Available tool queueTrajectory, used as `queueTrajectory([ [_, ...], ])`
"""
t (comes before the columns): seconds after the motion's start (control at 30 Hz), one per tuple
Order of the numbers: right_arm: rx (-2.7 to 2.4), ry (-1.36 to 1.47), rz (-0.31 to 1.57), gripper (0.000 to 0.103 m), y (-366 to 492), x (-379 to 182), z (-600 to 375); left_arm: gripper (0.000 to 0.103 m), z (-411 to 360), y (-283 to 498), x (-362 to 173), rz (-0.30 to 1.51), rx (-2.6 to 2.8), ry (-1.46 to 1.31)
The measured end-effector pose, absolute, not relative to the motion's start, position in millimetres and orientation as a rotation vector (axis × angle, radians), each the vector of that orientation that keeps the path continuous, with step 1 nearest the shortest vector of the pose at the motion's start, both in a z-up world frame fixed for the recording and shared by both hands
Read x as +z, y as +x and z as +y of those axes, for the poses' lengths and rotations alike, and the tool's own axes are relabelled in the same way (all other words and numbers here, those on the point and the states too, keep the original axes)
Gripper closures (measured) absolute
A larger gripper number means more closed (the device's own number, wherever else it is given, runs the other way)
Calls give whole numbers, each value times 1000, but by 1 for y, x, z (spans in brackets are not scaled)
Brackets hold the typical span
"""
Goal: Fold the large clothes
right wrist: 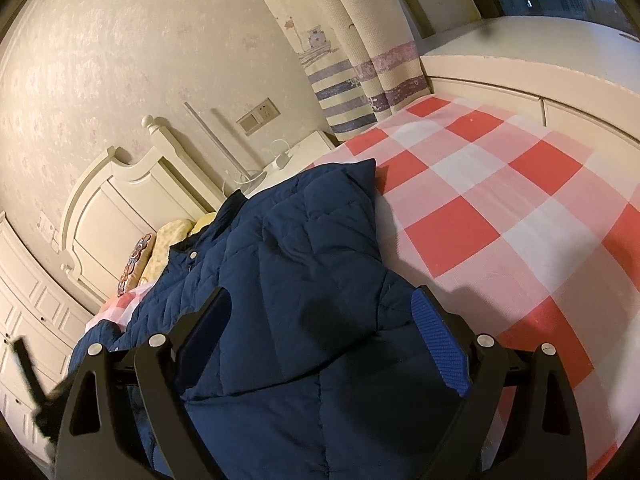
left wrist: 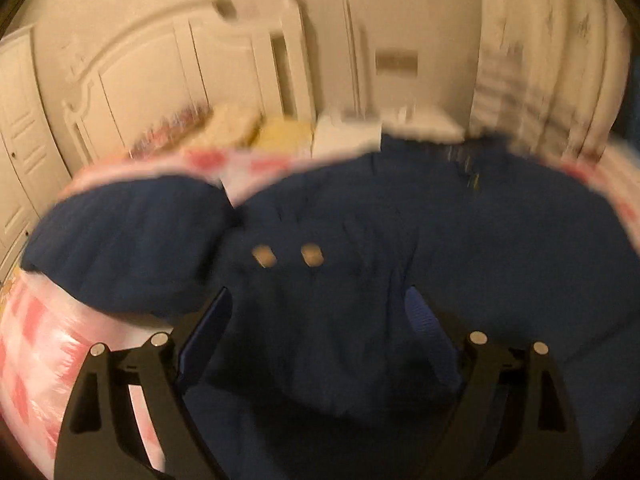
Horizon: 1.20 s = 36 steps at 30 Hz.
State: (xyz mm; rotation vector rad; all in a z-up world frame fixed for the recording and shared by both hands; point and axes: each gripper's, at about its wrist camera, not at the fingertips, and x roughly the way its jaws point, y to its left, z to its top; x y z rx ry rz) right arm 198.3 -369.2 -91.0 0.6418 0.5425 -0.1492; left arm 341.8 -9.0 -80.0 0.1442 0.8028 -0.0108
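Only right view sharp, navy jacket (right wrist: 304, 264) on checked bedspread (right wrist: 500, 208), both claws spread wide, left claw (left wrist: 320, 312), right claw (right wrist: 320, 312).

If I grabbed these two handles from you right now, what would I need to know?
Left gripper: jaws wide open over the navy jacket, holding nothing; the view is blurred.
Right gripper: also open, over the jacket, holding nothing.
The jacket lies rumpled on the checked bedsheet, a sleeve out to the left.
Done: one flap seems folded over, though I can't be sure.
Left: probably fold the sleeves in, then fold the body.
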Motion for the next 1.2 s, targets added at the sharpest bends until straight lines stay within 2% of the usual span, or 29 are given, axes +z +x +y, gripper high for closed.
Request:
queueTrajectory([
  [0.07,-152,611,530,17,196,-86,-365,15,-6,351,-94,862,-16,128],
  [0.1,-155,575,523,23,194,-80,-361,13,-3,350,-91,854,-26,108],
  [0.17,-138,489,521,28,195,-68,-347,10,1,352,-95,861,-39,93],
  [0.3,-77,251,557,28,222,-39,-302,5,-3,350,-100,859,-34,122],
  [0.4,-5,22,706,28,271,-43,-263,4,-7,351,-98,858,-34,126],
  [0.53,49,-85,967,29,317,-96,-244,3,-2,347,-96,853,-54,96],
  [0.63,53,-22,957,28,318,-89,-254,3,1,348,-95,851,-61,84],
  [0.73,-25,48,852,28,318,-66,-275,3,1,347,-95,852,-64,78],
  [0.8,-131,111,791,20,327,-57,-299,2,2,346,-95,848,-68,73],
  [0.83,-160,120,788,20,333,-59,-307,3,3,346,-94,845,-73,64],
  [0.93,-203,197,952,18,361,-93,-332,3,7,345,-93,838,-87,38],
  [1.03,-236,137,930,18,348,-81,-316,3,11,343,-91,825,-103,9],
  [1.13,-183,106,795,17,314,-56,-277,3,21,337,-84,779,-120,-52],
  [1.2,-62,61,778,16,294,-52,-237,3,34,330,-75,721,-119,-118],
])
